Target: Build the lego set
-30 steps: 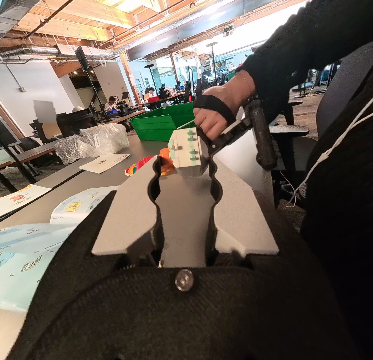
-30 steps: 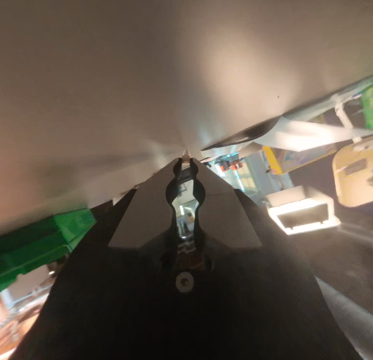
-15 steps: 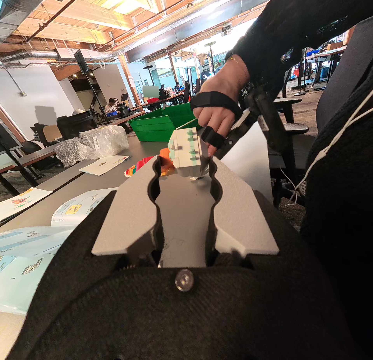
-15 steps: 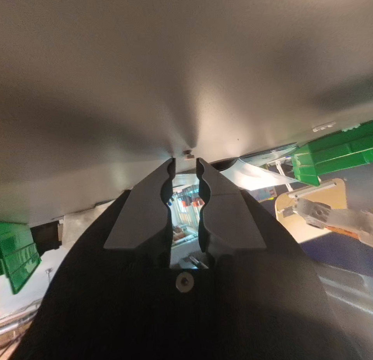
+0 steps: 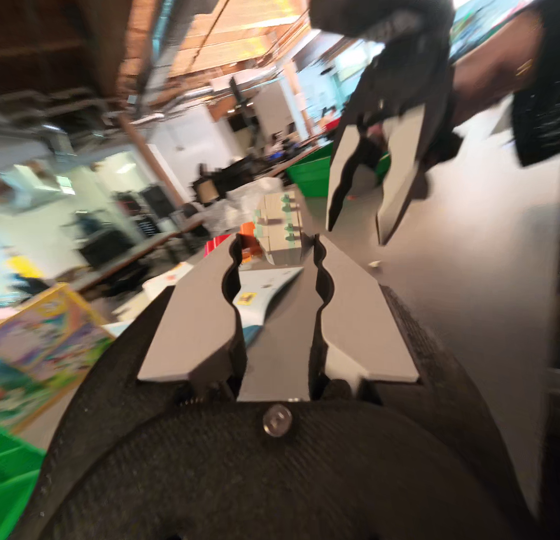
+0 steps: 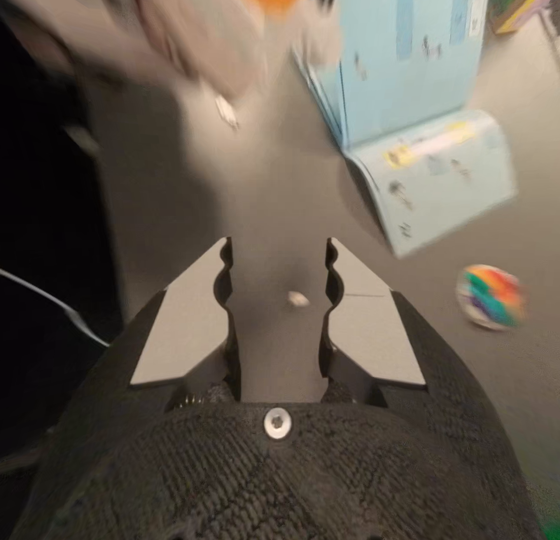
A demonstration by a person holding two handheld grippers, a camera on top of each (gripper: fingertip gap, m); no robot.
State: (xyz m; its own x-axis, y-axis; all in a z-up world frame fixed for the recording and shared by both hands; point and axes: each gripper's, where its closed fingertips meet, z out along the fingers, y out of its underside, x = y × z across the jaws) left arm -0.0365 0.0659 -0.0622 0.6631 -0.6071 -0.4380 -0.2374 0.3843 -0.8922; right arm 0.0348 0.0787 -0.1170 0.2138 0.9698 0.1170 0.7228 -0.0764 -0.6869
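Note:
My left gripper (image 5: 276,237) is shut on a grey-and-tan lego build (image 5: 280,225) with teal studs and an orange part, held tilted above the grey table (image 5: 454,283). My right gripper (image 6: 278,241) is open and empty above the table. It also shows in the left wrist view (image 5: 354,234), fingers pointing down, just right of the build. A small pale lego piece (image 6: 298,298) lies loose on the table below the right gripper's open jaws; it also shows in the left wrist view (image 5: 374,263). The build shows as a blur at the top of the right wrist view (image 6: 188,32).
A light-blue instruction booklet (image 6: 424,116) lies open on the table, with a round rainbow-coloured piece (image 6: 491,297) beside it. A green bin (image 5: 312,174) stands at the back, a colourful lego box (image 5: 51,337) at the left. Both views are motion-blurred.
My right gripper opened, left the small pale piece on the table and lifted up and away. My left gripper swung and tilted with the build still in it.

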